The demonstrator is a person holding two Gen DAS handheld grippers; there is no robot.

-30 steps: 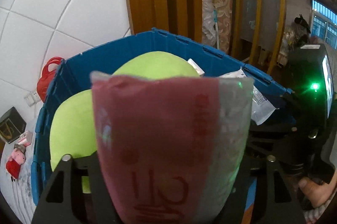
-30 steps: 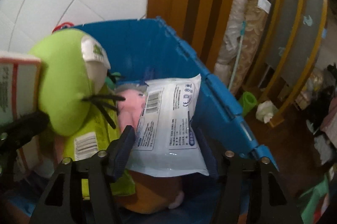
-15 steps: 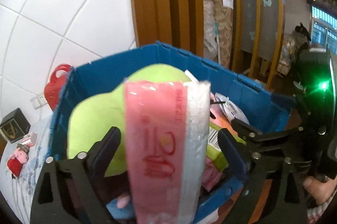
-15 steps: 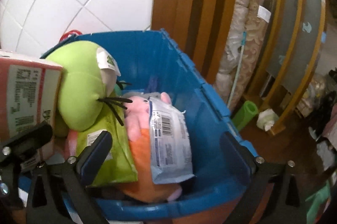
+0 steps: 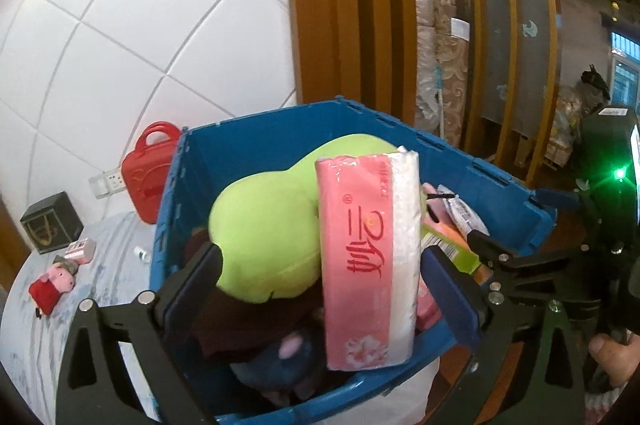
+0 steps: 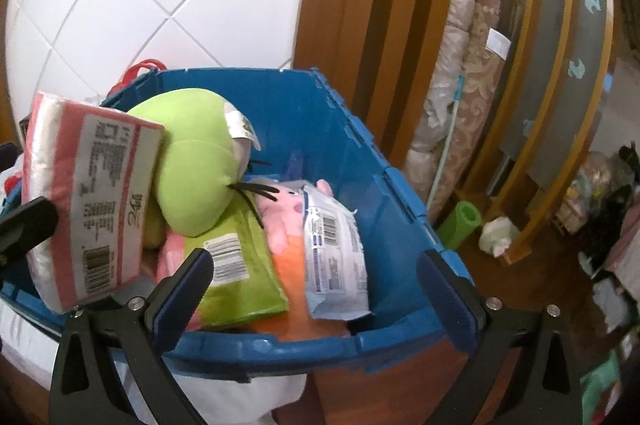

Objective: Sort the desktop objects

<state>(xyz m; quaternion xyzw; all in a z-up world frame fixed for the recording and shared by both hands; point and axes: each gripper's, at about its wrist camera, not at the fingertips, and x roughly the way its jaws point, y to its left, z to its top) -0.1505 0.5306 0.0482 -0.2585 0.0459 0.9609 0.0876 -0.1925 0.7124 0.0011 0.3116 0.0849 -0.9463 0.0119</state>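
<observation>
A pink tissue pack (image 5: 368,245) (image 6: 92,213) stands on end in the blue bin (image 5: 280,129) (image 6: 400,217), leaning on a green plush (image 5: 264,217) (image 6: 192,177). My left gripper (image 5: 324,259) has its jaws opening; the pack rises between them, clear of both pads. My right gripper (image 6: 316,263) is open over the bin's near rim with nothing in it. Beyond it a white and blue packet (image 6: 332,253) lies on a pink and orange plush (image 6: 280,213), beside a green packet (image 6: 240,273).
Left of the bin, on the pale tabletop, are a red case (image 5: 146,181), a black box (image 5: 50,229) and a small pig toy (image 5: 50,285). Rolled carpets (image 6: 472,113) and a green roll (image 6: 460,225) stand on the floor to the right. A thumb (image 5: 612,357) shows at the lower right.
Both grippers have opened and pulled back and up. The left let go of the tissue pack, now standing in the bin. The right released the white packet, now lying on the plush.
</observation>
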